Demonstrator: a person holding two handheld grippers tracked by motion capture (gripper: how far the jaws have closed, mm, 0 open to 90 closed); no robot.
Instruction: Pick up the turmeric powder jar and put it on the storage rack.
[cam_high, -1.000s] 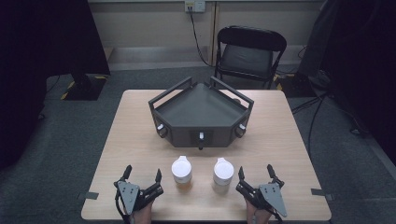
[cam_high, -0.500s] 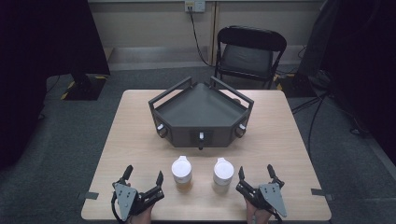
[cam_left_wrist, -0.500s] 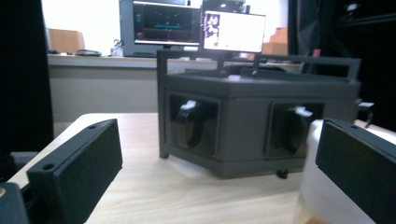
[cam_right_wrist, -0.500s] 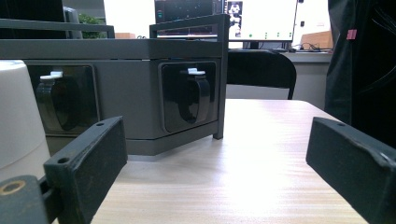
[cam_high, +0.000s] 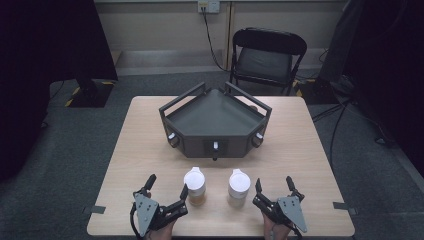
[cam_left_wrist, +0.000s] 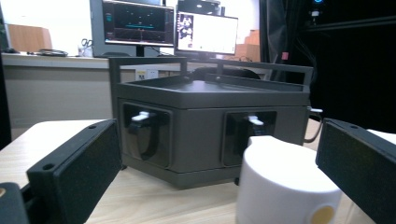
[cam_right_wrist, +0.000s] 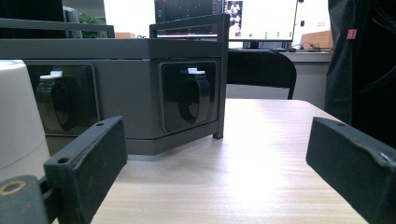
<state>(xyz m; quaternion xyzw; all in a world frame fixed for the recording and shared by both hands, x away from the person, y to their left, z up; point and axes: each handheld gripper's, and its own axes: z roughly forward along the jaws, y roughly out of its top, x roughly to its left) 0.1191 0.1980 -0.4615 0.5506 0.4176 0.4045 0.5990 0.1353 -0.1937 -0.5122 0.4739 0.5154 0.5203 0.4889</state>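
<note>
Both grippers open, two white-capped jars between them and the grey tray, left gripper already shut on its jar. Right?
Not quite. The left gripper isn't shut on its jar: the left gripper view shows its jaws wide apart, the cap between them untouched. Both grippers open, and both jars stand before the grey tray.

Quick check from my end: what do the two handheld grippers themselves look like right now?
Both match: the left gripper and right gripper have black bodies, each topped by a grey three-cornered plate. Their jaws are black, flat rectangular blocks with small holes near the ends. A black cable trails from the left one.
</note>
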